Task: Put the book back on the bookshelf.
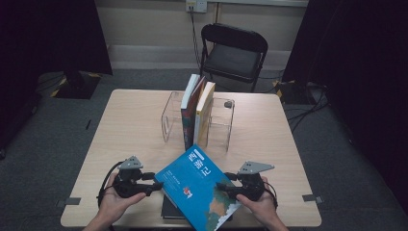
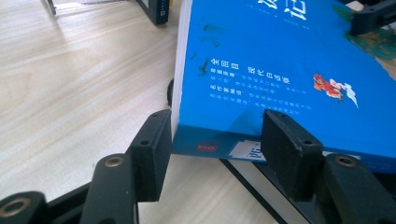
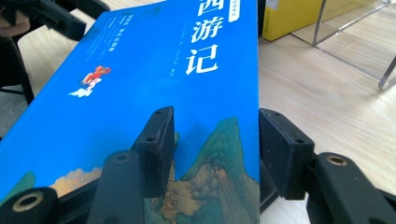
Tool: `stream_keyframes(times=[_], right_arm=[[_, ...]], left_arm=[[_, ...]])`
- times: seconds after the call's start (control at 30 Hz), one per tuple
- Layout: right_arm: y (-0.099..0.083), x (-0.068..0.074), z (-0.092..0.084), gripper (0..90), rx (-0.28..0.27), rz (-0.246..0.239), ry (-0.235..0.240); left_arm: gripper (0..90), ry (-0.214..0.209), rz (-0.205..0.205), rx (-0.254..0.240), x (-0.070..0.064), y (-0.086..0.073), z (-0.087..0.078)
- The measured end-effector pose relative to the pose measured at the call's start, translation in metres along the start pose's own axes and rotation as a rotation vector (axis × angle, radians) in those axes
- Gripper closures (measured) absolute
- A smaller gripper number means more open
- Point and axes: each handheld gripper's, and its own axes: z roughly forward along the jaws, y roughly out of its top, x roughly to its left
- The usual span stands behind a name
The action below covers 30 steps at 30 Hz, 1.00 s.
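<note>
A: Where's the blue book point(image 1: 199, 187)?
B: Tilted at the near edge of the surface point(image 1: 130, 125), over a dark book point(image 1: 169, 210), in front of the clear rack point(image 1: 222, 126).
A: The left gripper point(image 1: 157, 185)?
B: Its jaws straddle the book's corner; one pad touches, but I can't tell if it grips.
A: The right gripper point(image 1: 222, 186)?
B: Astride the opposite edge; grip unclear too.

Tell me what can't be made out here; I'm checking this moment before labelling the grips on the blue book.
- Dark book under the blue book: high view, mostly covered, title hidden.
- Left gripper: left gripper view, book corner hides whether the pads press.
- Right gripper: right gripper view, pad contact unclear behind the cover edge.
- Upright books in the clear stand: titles too small.
</note>
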Motion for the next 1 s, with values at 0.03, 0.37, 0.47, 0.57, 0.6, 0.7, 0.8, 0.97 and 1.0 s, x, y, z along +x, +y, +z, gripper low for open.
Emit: stream_keyframes(times=[0.03,0.37,0.47,0.57,0.6,0.7,0.8,0.97,1.0], right_arm=[[-0.002,0.001,-0.003,47.3,0.000,0.002,-0.002],[0.004,-0.002,0.004,36.5,0.009,-0.019,0.004],[0.013,-0.005,0.014,35.6,0.012,-0.032,0.013],[0.024,-0.013,0.026,34.3,0.008,-0.031,0.015],[0.024,-0.013,0.026,34.3,0.008,-0.031,0.015],[0.020,-0.015,0.029,37.5,-0.002,-0.009,0.041],[0.018,-0.013,0.026,41.5,-0.006,0.001,0.050],[0.012,-0.009,0.022,40.8,-0.015,0.035,0.033],[0.011,-0.009,0.021,40.7,-0.013,0.032,0.031]], left_arm=[[45.4,0.002,-0.009,-0.009,0.001,0.001,0.002],[48.3,0.023,-0.036,-0.028,-0.001,0.001,0.004],[54.4,-0.009,-0.053,-0.018,-0.004,-0.004,0.003],[51.3,-0.026,-0.061,-0.026,-0.009,-0.006,0.002],[51.3,-0.040,-0.064,-0.020,-0.011,-0.005,0.003],[49.9,-0.033,-0.066,-0.017,-0.011,-0.004,0.003],[51.7,-0.025,-0.069,-0.017,-0.009,-0.003,0.006],[48.1,-0.045,-0.078,-0.023,-0.005,0.001,0.010],[47.3,-0.046,-0.081,-0.022,-0.005,0.002,0.010]])
